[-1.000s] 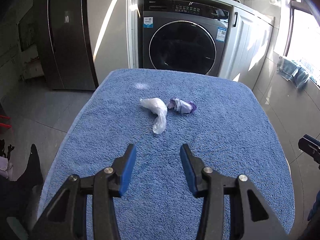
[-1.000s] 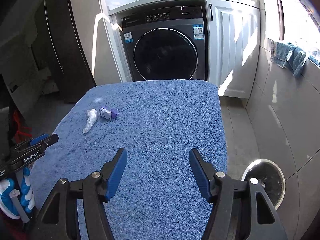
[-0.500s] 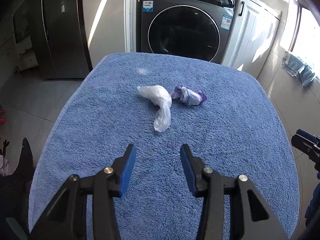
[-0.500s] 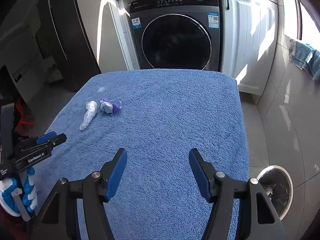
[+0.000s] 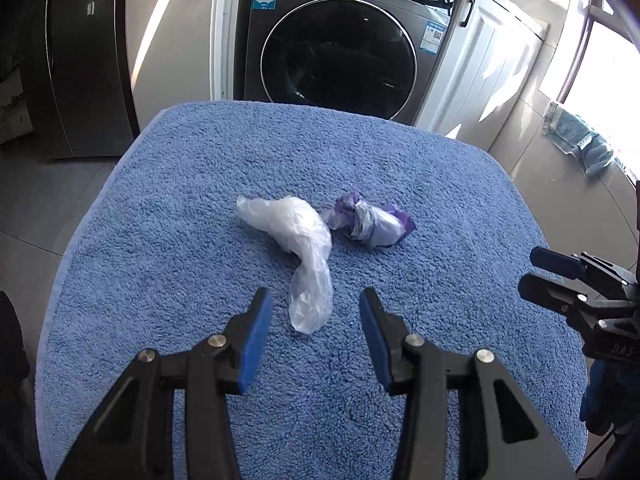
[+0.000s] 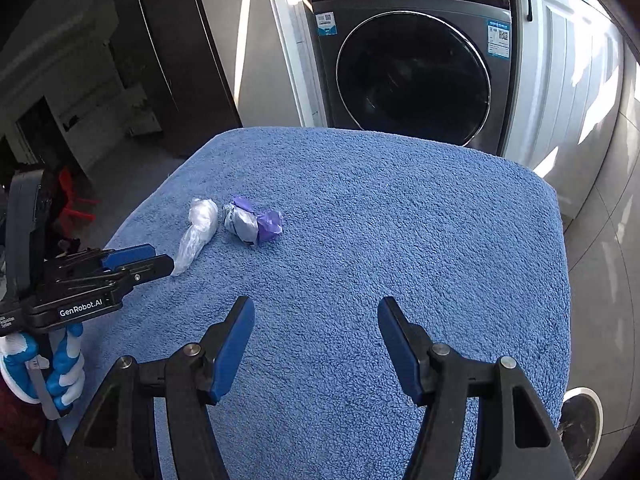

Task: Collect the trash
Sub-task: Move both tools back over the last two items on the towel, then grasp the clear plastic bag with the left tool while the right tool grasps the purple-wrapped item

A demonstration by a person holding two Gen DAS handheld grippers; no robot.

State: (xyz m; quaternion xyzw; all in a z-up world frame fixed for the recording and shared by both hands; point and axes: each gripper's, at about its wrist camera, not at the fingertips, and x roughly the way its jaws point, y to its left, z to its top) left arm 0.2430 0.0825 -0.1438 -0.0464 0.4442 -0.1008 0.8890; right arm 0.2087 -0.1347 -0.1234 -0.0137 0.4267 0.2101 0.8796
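Note:
A crumpled clear plastic bag (image 5: 298, 248) lies on the blue towel-covered table (image 5: 160, 240), with a crumpled purple-and-white wrapper (image 5: 370, 224) just to its right. My left gripper (image 5: 314, 312) is open, and the bag's near tail lies between its fingertips. In the right wrist view the bag (image 6: 198, 230) and wrapper (image 6: 252, 224) lie at the left, and the left gripper (image 6: 154, 260) reaches the bag's tail. My right gripper (image 6: 316, 320) is open and empty over the middle of the towel (image 6: 400, 240).
A dark front-loading washing machine (image 5: 340, 52) stands beyond the table's far edge, with white cabinets (image 5: 492, 72) to its right. A round bin (image 6: 580, 420) stands on the floor at the table's right. A blue cloth (image 5: 576, 144) hangs by the window.
My left gripper has moved forward and down toward the clear bag, so its tail now lies between the fingertips. My right gripper has also moved a little forward. Both stay open.

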